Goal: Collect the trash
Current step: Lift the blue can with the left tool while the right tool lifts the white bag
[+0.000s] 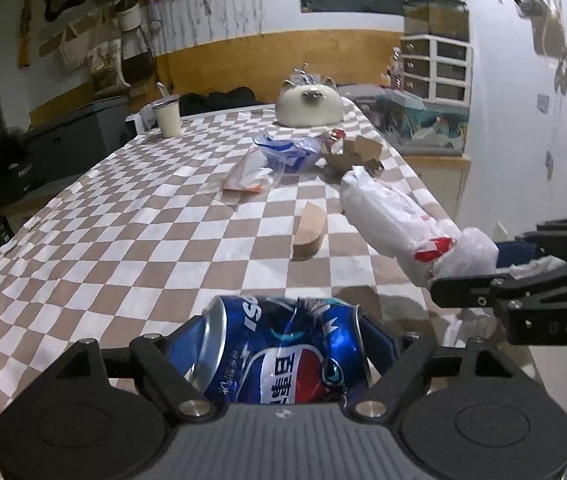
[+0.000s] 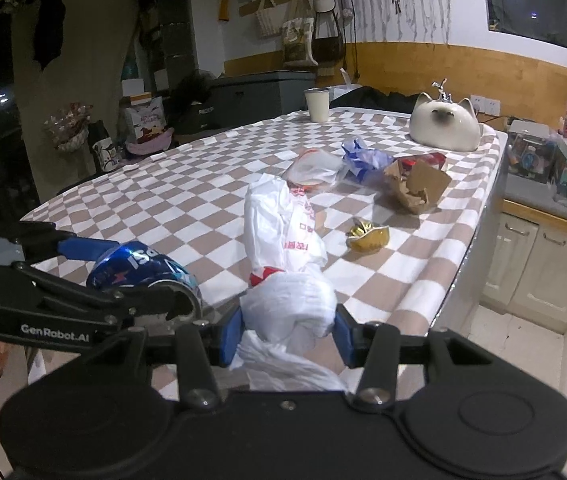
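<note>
Nearest, over the checkered counter (image 1: 131, 216), the left claw (image 1: 283, 354) clasps a crushed blue can (image 1: 283, 352) while the right claw (image 2: 288, 330) pinches a white plastic bag (image 2: 283, 240). Farther back lie crumpled wrappers (image 2: 363, 156) and torn cardboard (image 2: 419, 188), then a cat-shaped ornament (image 2: 443, 128) and a cup (image 2: 316, 105) before the orange-banded wall (image 1: 283, 56).

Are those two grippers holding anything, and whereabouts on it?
Left gripper: crushed blue Pepsi can, held across its two ends. Right gripper: white plastic bag, pinched at its bunched lower end.
</note>
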A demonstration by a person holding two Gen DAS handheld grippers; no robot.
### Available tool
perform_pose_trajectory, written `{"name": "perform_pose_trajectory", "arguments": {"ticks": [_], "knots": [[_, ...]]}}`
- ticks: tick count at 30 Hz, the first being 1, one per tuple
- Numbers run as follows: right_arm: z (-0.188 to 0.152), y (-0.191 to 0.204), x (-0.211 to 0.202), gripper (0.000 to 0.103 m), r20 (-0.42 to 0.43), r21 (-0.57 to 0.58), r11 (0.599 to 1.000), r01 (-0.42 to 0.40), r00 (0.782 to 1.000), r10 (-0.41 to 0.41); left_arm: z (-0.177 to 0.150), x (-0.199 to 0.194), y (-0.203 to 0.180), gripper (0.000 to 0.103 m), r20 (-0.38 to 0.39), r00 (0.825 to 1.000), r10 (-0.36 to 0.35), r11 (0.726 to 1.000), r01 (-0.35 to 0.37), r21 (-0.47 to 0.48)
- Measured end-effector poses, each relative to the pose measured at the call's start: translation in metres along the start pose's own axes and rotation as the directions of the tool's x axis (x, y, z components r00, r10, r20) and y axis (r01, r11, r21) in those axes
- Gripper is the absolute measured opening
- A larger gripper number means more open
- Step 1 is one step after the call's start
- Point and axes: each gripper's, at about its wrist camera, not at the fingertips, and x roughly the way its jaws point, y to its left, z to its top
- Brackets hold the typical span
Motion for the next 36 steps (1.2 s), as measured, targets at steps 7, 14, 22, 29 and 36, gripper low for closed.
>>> {"name": "perform_pose_trajectory", "arguments": {"ticks": [7, 14, 22, 29, 36], "knots": [[-0.003, -0.001, 0.0, 0.049, -0.001, 0.004, 1.0, -0.014, 1.0, 0.014, -0.002, 0.005, -0.005, 0.086, -0.027, 0.999, 0.022, 0.999, -0.021, 0.037], [-0.008, 0.0, -0.001, 0.049, -0.009, 0.0, 1.0, -0.005, 1.0, 0.005, -0.003, 0.001, -0.006, 0.081, -0.003, 1.0, 0.016, 1.0, -0.016, 0.017], [-0.003, -0.003, -0.014, 0.049, 0.028, 0.011, 1.0, 0.02, 0.999, -0.02, 0.008, -0.016, -0.014, 0.079, 0.1, 0.995, 0.009, 1.0, -0.007, -0.023], [-0.001, -0.012, -0.032, 0.048, 0.067, 0.025, 0.998, 0.05, 0.996, -0.051, 0.018, -0.025, -0.033, 0.078, 0.152, 0.988, -0.007, 1.0, 0.008, -0.005], [-0.007, -0.03, -0.058, 0.048, 0.1, 0.056, 0.994, 0.099, 0.99, -0.104, 0.028, -0.028, -0.061, 0.078, 0.208, 0.976, -0.057, 0.998, 0.062, -0.016]]}}
